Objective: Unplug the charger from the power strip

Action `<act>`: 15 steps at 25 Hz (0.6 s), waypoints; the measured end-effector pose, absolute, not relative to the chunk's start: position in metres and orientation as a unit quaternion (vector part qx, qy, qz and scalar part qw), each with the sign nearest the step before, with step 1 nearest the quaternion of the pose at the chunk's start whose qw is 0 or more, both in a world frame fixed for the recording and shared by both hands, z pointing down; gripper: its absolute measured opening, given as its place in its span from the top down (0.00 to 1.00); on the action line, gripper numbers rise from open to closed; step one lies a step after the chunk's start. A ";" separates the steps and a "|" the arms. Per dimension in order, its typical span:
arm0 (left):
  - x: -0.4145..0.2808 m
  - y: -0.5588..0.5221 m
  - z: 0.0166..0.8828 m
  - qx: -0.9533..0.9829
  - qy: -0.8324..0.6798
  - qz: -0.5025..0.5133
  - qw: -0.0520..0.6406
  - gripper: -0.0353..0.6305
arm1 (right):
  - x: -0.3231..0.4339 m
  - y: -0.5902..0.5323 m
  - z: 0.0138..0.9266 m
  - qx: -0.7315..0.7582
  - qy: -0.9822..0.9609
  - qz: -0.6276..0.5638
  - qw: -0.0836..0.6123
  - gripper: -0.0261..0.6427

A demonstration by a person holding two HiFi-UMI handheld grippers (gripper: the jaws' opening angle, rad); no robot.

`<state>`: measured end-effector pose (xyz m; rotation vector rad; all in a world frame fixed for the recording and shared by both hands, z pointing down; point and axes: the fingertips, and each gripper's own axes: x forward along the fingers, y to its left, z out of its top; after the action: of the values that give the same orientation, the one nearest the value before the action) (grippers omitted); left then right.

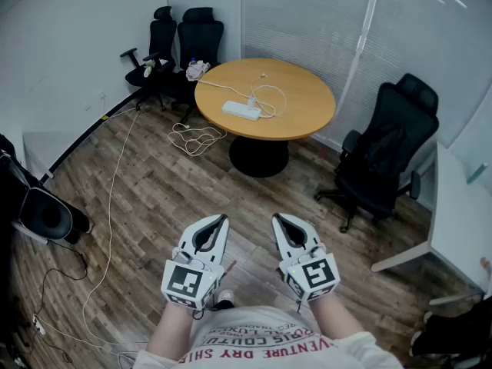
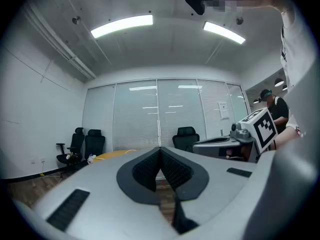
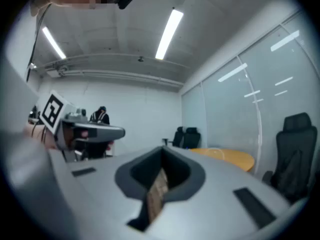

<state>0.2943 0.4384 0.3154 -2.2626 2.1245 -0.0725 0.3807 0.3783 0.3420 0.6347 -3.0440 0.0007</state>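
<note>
A white power strip (image 1: pixel 241 111) lies on the round wooden table (image 1: pixel 300 91) far across the room. A white charger (image 1: pixel 253 102) sits at the strip's right end, its thin white cable (image 1: pixel 270 92) looping over the tabletop. Both grippers are held level, close to the person's body and far from the table. The left gripper (image 1: pixel 223 219) is shut, jaw tips together with nothing between them, and so is the right gripper (image 1: pixel 277 218). In the left gripper view the left gripper (image 2: pixel 160 149) faces the table edge (image 2: pixel 117 154). The right gripper (image 3: pixel 162 149) has the table (image 3: pixel 225 156) to its right.
Two black office chairs (image 1: pixel 175 41) stand behind the table at the back left, another black chair (image 1: pixel 388 156) to its right. A white desk (image 1: pixel 461 221) runs along the right. Coiled cable (image 1: pixel 197 138) and a long cord (image 1: pixel 111 198) lie on the wood floor. A person (image 2: pixel 274 109) stands in the background.
</note>
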 end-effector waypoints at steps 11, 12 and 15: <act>0.280 0.447 0.326 -0.721 0.693 -0.024 -0.001 0.90 | 0.374 0.382 0.354 0.208 -0.977 0.014 0.030 0.92; 0.277 0.447 0.328 -0.721 0.693 -0.024 -0.004 0.90 | 0.372 0.382 0.356 0.210 -0.977 0.016 0.031 0.92; 0.271 0.444 0.334 -0.724 0.689 -0.024 -0.008 0.90 | 0.365 0.380 0.361 0.208 -0.977 0.021 0.032 0.92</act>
<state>0.2708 0.4441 0.3344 -2.2881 2.1757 -0.0760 0.3649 0.3803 0.3609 0.6390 -3.0095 0.0656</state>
